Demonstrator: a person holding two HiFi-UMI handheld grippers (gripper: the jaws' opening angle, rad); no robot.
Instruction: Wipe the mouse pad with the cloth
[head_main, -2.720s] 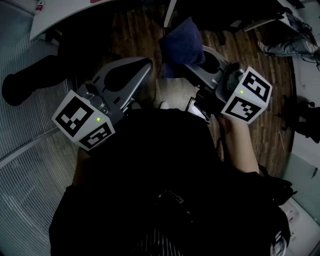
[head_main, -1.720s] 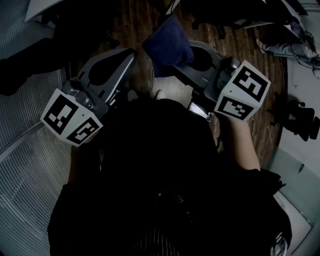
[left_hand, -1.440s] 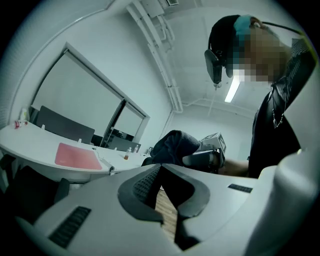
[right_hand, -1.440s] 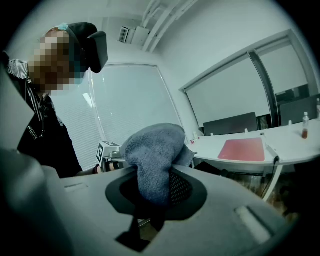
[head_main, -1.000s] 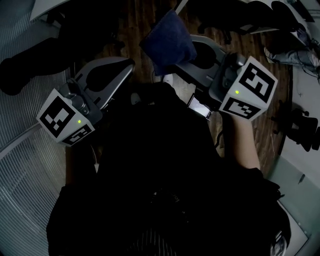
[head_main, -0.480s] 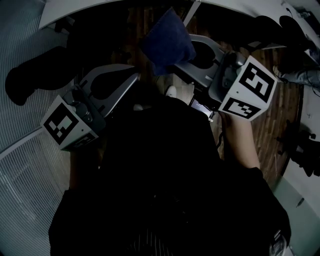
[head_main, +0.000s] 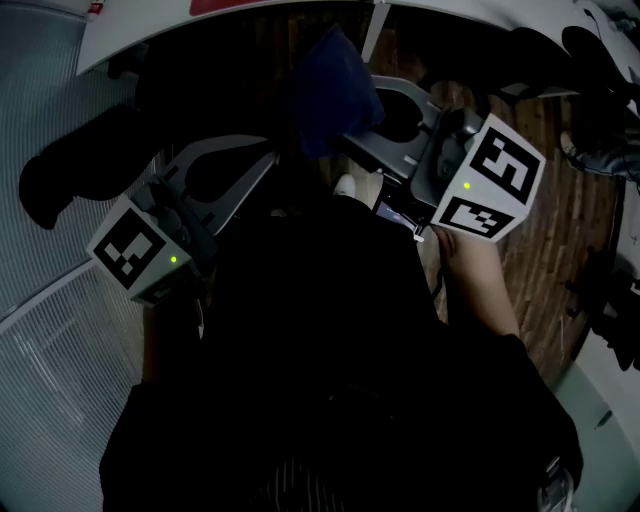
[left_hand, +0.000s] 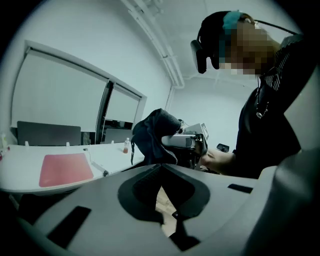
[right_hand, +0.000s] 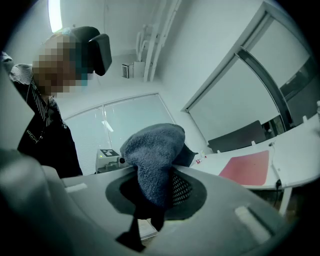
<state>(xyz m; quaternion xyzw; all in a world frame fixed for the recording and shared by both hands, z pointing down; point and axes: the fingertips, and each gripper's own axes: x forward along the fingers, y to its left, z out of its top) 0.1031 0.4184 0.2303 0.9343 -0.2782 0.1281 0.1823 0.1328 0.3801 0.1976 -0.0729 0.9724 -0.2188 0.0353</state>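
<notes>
My right gripper (head_main: 348, 138) is clamped on the cloth (head_main: 330, 85). It is a dark blue, fluffy cloth, bunched up in a lump above the jaws in the right gripper view (right_hand: 152, 150). My left gripper (head_main: 266, 158) has its jaws closed with nothing between them.

The mouse pad (right_hand: 247, 167) is a flat red sheet. It lies on the white desk (head_main: 125, 38), close to the near edge. In the head view I see only a thin red strip of it (head_main: 235, 5) at the top. Both grippers are low, near my body and well apart from the pad. I think its long side runs along that edge. The pad is ahead and higher, so I must lift the cloth up and forward.
</notes>
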